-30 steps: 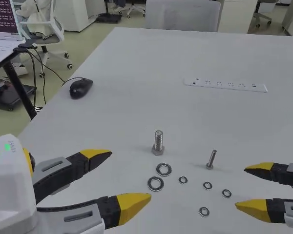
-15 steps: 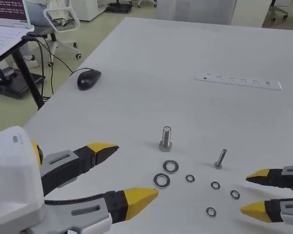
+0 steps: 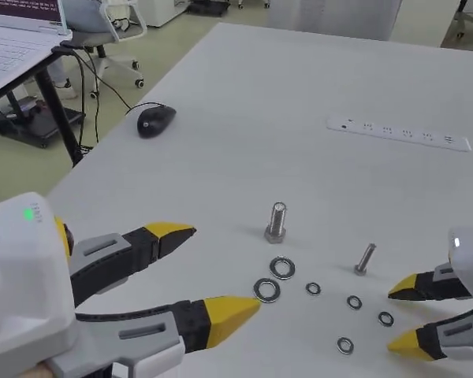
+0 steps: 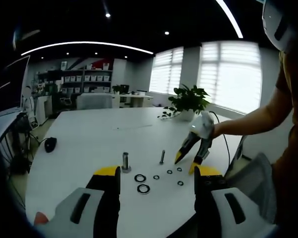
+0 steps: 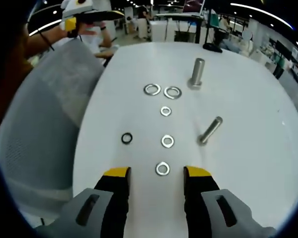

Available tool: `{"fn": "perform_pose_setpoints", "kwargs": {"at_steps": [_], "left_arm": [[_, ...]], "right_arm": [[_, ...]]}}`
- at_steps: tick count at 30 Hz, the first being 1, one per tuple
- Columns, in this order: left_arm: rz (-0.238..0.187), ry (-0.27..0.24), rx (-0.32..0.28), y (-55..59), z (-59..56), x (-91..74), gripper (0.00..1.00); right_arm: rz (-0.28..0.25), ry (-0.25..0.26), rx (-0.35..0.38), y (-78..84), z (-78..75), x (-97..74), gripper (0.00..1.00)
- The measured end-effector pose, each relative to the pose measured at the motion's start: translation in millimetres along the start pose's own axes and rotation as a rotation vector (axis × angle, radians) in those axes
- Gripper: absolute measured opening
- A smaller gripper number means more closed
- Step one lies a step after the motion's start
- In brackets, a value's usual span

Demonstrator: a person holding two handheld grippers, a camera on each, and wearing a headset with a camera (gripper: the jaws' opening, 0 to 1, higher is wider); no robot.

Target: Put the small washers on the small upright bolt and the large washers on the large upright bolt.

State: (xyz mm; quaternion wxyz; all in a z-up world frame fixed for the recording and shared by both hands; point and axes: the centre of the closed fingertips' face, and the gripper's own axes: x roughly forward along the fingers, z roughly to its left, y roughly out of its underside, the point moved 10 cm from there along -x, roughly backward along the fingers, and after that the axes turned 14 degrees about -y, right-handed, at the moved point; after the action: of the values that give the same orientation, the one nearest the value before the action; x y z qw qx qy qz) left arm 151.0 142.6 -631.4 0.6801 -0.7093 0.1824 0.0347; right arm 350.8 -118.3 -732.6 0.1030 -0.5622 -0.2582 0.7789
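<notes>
White workbench (image 3: 299, 118): both grippers are held spread over the loose washers, and nothing is gripped.
Ahead of the left gripper (image 3: 225, 266), whose jaws are released and empty, two large washers (image 3: 282, 268) are laid side by side, with the large bolt (image 3: 277, 221) stood upright just beyond them. The right gripper (image 3: 390, 318) is likewise released and empty. In the right gripper view, one small washer (image 5: 162, 168) is seen just ahead of the tips, between the jaws. Others are scattered further out, and the small bolt (image 5: 209, 130) is set beyond them toward the right-hand jaw. The first pick is judged to be in hand. For it, the right jaws would need to be lowered around that nearest washer and closed on its thin rim, which is lying flat on the surface.
</notes>
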Motion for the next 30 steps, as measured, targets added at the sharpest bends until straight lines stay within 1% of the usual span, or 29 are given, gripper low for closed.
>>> {"fn": "perform_pose_setpoints", "kwargs": {"at_steps": [4, 8, 10, 11, 12, 13, 16, 18, 22, 28, 30], "left_arm": [[-0.006, -0.003, -0.001, -0.5, -1.1, -0.4, 0.59], [-0.013, -0.005, -0.003, -0.9, -1.8, -0.7, 0.59], [-0.015, -0.005, -0.006, -0.9, -2.2, -0.7, 0.59], [-0.016, -0.007, -0.005, -0.9, -2.2, -0.7, 0.59], [-0.017, -0.007, -0.005, -1.0, -2.3, -0.7, 0.59], [-0.019, -0.009, -0.007, -1.1, -2.4, -0.8, 0.59], [-0.026, -0.010, -0.012, -1.4, -2.7, -1.2, 0.59], [-0.024, -0.011, -0.012, -0.8, -2.7, -1.3, 0.59], [-0.029, -0.015, -0.019, -0.2, -1.2, -2.0, 0.59], [-0.036, -0.023, -0.018, -1.2, 1.4, -3.1, 0.59], [-0.040, -0.024, -0.019, -1.5, 1.8, -3.2, 0.59]], "right_arm": [[0.062, -0.013, -0.031, 0.4, -3.7, 1.3, 0.43], [0.103, -0.030, -0.055, -5.3, -6.5, 2.5, 0.38], [0.134, -0.033, -0.072, -7.4, -7.7, 3.5, 0.36], [0.173, -0.033, -0.092, -6.6, -9.2, 3.1, 0.36], [0.161, -0.039, -0.100, -9.1, -9.3, 3.9, 0.35], [0.172, -0.041, -0.091, -10.8, -10.6, 4.3, 0.34], [0.206, -0.046, -0.115, -14.0, -12.2, 5.0, 0.32], [0.226, -0.053, -0.128, -16.1, -11.8, 6.0, 0.31], [0.270, -0.054, -0.143, -18.4, -12.6, 6.2, 0.26], [0.290, -0.058, -0.157, -19.5, -14.0, 6.3, 0.22], [0.297, -0.058, -0.165, -19.6, -14.0, 6.2, 0.20]]}}
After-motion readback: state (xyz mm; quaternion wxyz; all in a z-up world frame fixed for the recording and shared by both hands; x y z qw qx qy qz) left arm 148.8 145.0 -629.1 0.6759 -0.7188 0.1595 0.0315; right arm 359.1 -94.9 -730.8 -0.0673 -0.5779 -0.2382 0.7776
